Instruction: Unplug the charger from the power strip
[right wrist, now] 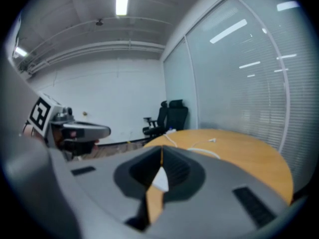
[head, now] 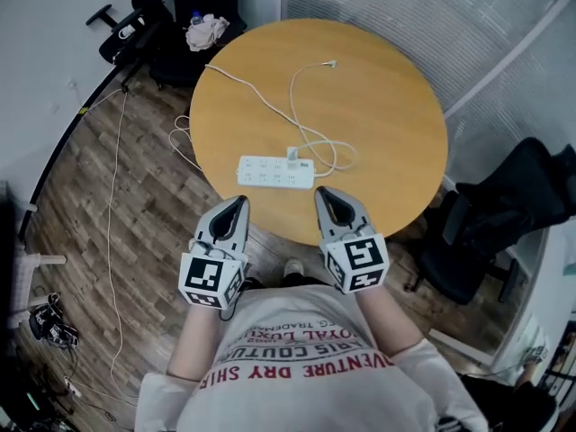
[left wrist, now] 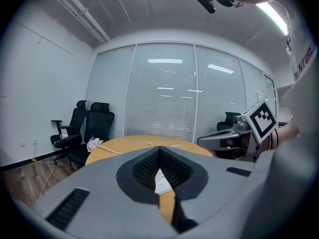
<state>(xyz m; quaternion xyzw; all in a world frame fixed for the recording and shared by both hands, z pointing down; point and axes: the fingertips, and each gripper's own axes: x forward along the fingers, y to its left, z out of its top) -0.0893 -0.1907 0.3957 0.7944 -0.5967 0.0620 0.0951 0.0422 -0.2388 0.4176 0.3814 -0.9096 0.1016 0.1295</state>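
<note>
A white power strip [head: 276,172] lies near the front edge of a round wooden table [head: 378,106]. A small white charger [head: 294,156] is plugged into its far side, and its white cable [head: 301,106] loops across the tabletop. My left gripper [head: 238,206] and right gripper [head: 324,195] hover side by side just short of the table's near edge, both shut and holding nothing. In the left gripper view the gripper [left wrist: 159,151] has the power strip [left wrist: 162,183] showing below its tips. Through the right gripper [right wrist: 161,151] a white sliver of the strip [right wrist: 160,180] shows.
The strip's own cord [head: 238,84] runs off the table's far left edge. Black office chairs [head: 171,16] stand beyond the table, one with a cloth [head: 207,31] on it. Another black chair [head: 504,214] is at the right. A thin cable [head: 112,196] trails over the wood floor at left.
</note>
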